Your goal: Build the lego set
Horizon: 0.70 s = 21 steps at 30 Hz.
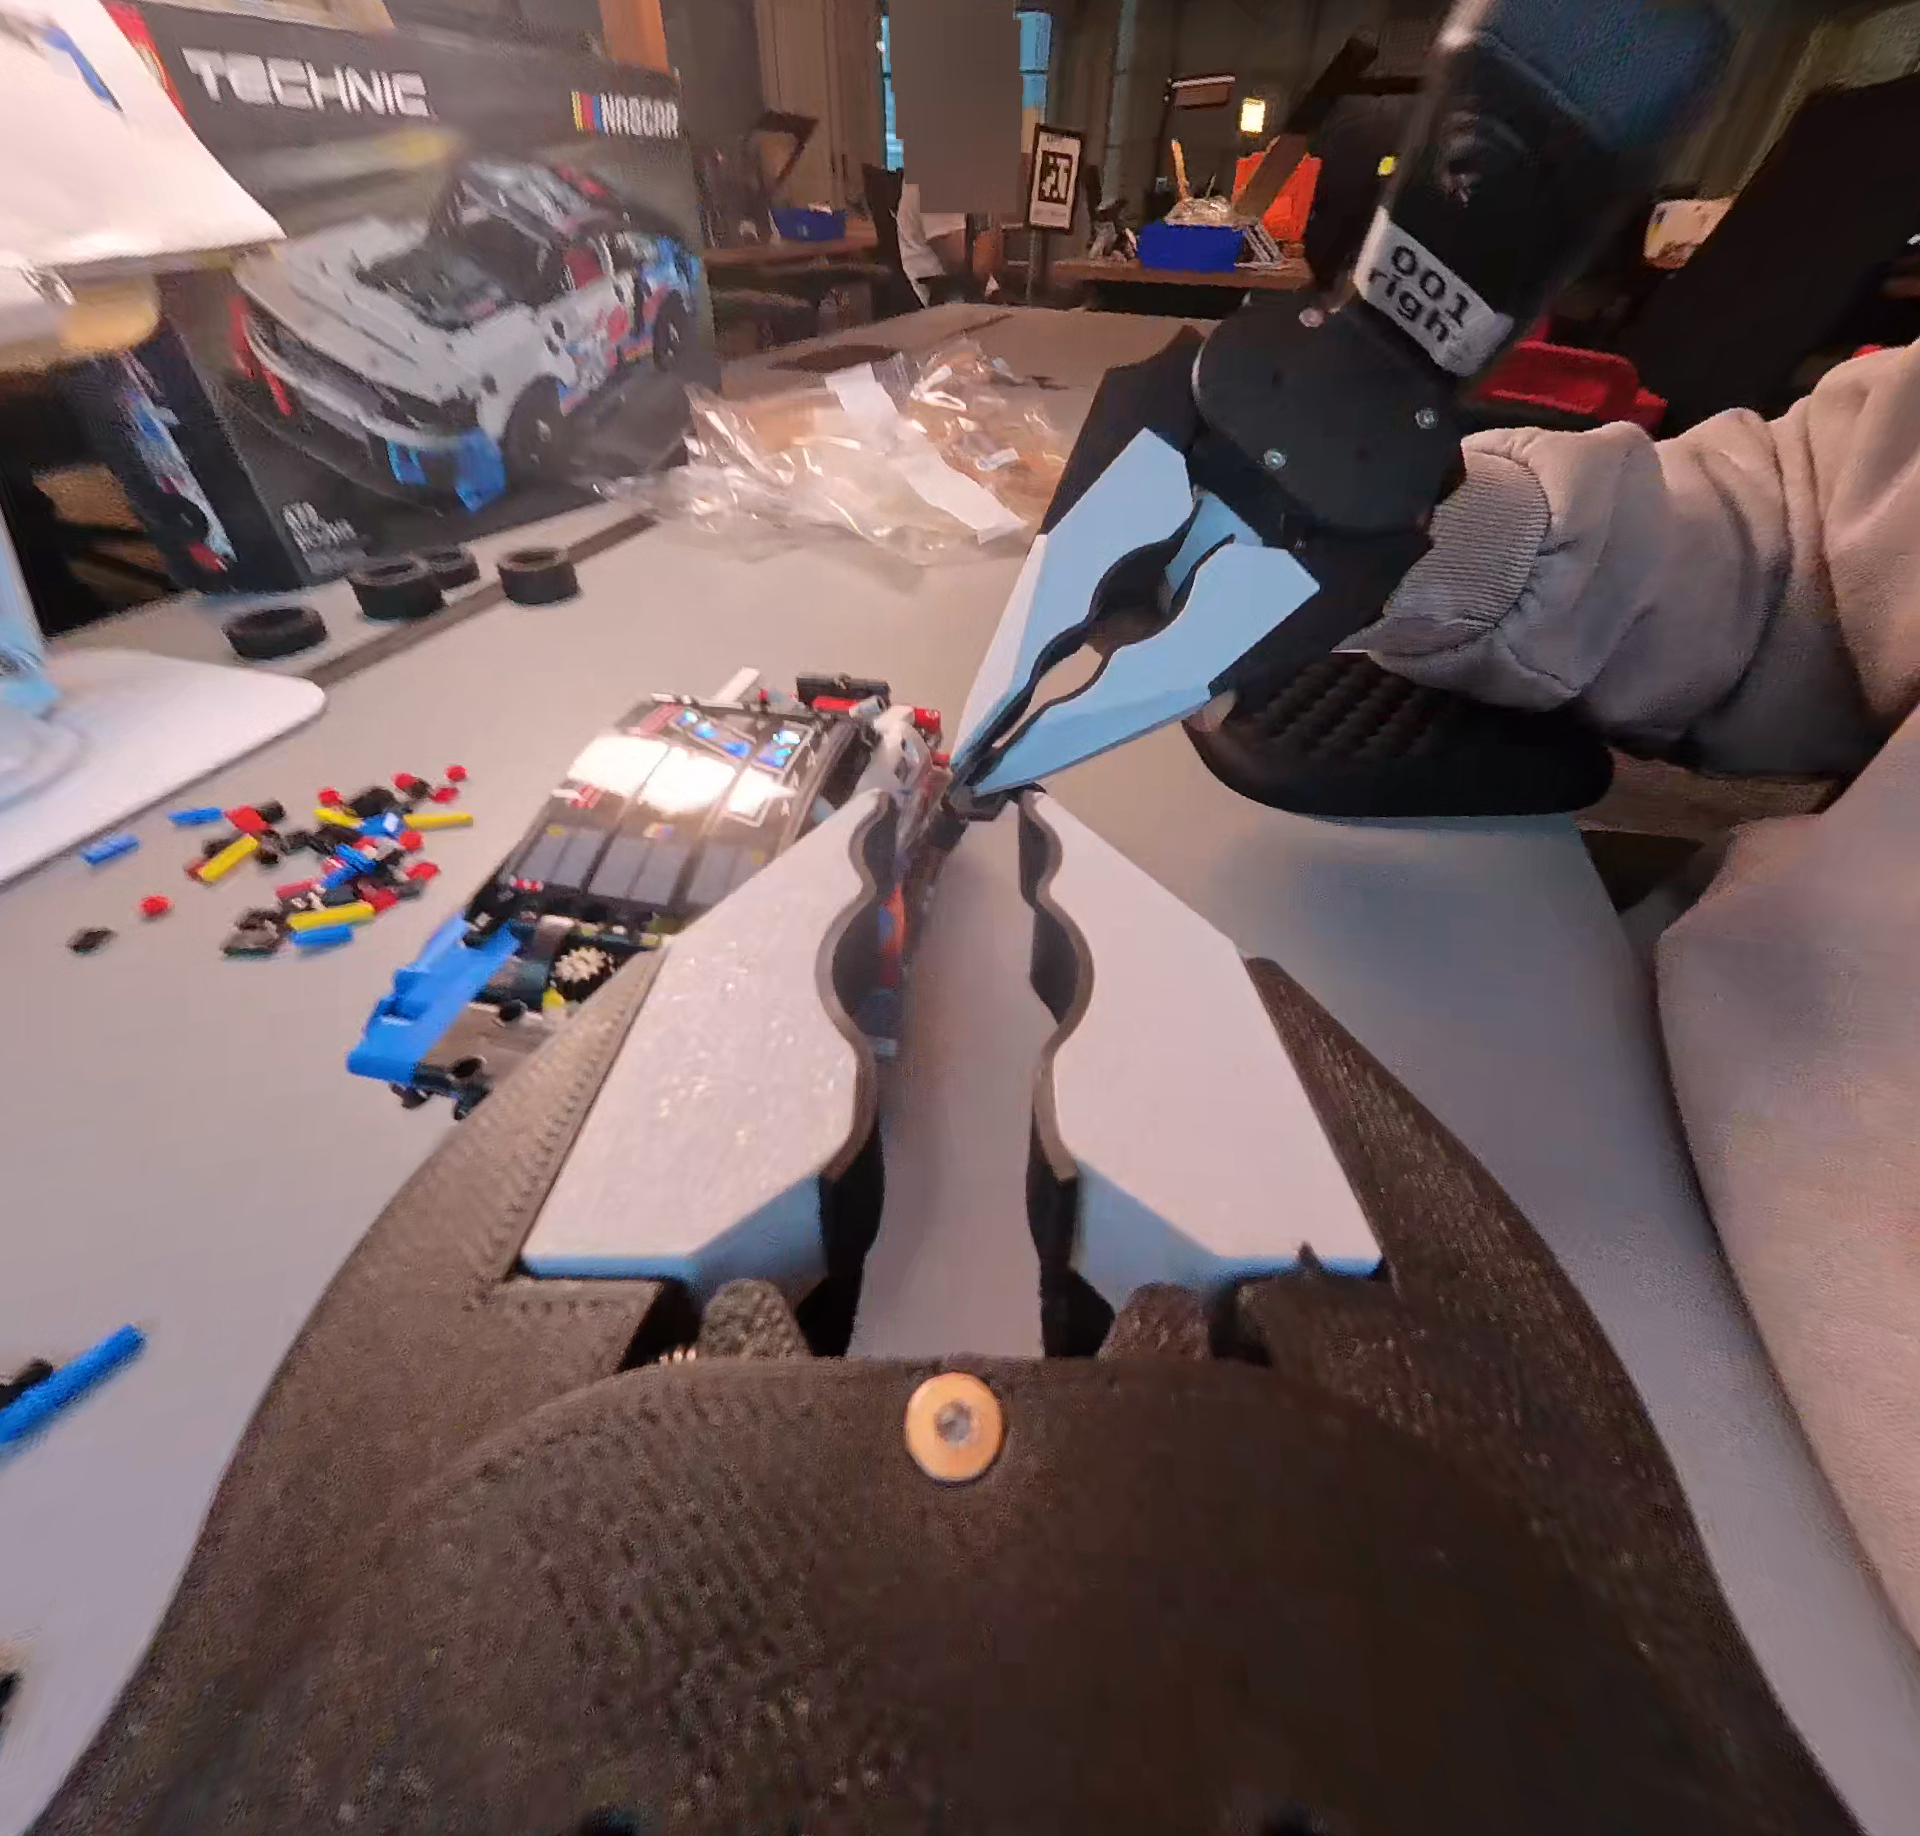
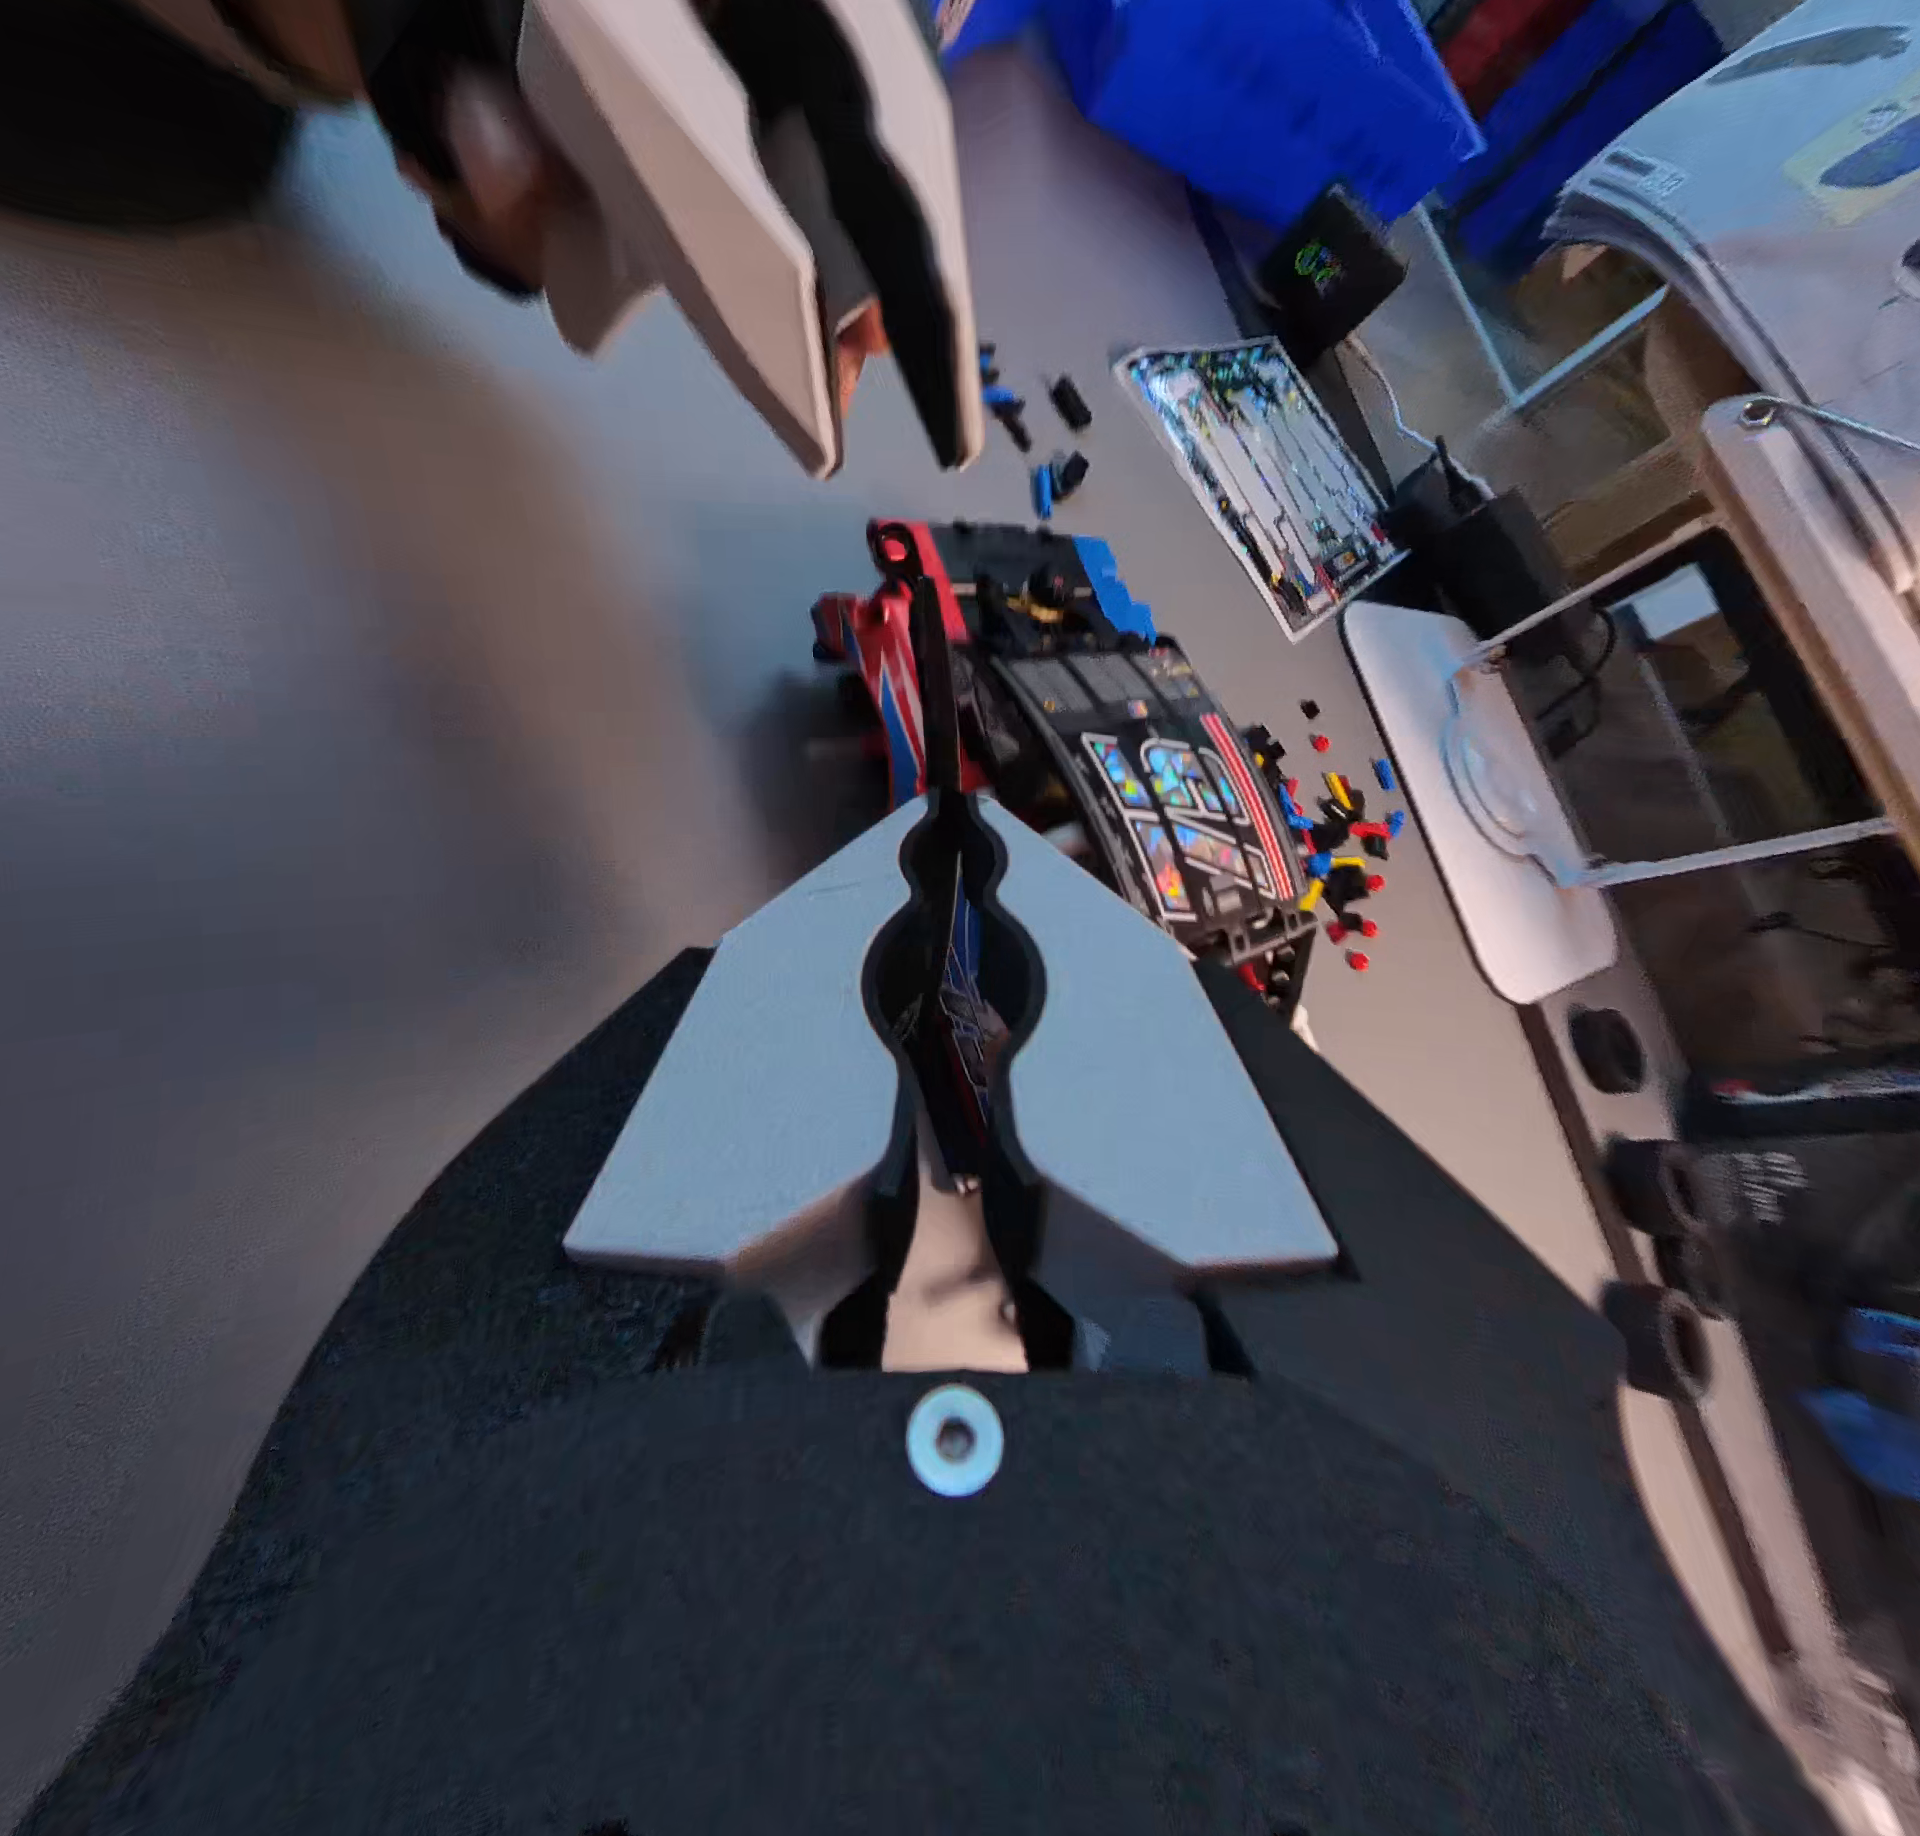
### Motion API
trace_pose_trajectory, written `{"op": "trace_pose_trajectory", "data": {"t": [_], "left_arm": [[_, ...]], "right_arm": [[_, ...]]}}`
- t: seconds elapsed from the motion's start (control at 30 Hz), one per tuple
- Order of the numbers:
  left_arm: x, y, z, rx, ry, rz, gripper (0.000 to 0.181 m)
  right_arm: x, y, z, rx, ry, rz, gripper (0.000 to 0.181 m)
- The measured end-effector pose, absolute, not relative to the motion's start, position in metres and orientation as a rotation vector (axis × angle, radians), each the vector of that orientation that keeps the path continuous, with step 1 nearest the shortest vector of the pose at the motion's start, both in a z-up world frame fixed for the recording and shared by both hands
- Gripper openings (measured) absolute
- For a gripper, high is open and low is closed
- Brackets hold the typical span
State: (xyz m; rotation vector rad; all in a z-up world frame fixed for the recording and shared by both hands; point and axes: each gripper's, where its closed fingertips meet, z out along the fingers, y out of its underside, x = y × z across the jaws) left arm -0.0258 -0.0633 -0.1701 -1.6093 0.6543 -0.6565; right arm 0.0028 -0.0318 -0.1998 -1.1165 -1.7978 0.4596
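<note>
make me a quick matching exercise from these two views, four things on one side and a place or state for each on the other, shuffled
Things:
1. right gripper
2. left gripper
3. loose black rubber tyres
4. pile of small red, blue, yellow and black lego pieces

Places or states:
A. lying in front of the printed lego box
B. open, fingers apart over the grey table
C. scattered on the table beside the partly built lego race car
D. shut on a thin black lego part at the car's side

Pairs: 1-D, 2-B, 3-A, 4-C
</note>
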Motion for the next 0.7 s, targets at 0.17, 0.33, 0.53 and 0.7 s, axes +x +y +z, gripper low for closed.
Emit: {"op": "trace_pose_trajectory", "data": {"t": [0.17,0.33,0.53,0.7], "left_arm": [[-0.024,-0.056,-0.205,-1.738,0.698,-0.673,0.03],[-0.017,-0.061,-0.223,-1.803,0.77,-0.67,0.033],[-0.008,-0.071,-0.237,-1.865,0.875,-0.673,0.036],[-0.006,-0.078,-0.263,-2.006,0.973,-0.59,0.036]], "right_arm": [[0.016,-0.023,-0.248,-1.003,-1.982,0.149,0.0],[0.014,-0.031,-0.261,-0.966,-2.076,0.177,0.0],[0.014,-0.066,-0.263,-1.052,-2.39,0.498,0.0],[-0.002,-0.07,-0.268,-1.067,-2.458,0.555,0.0]]}}
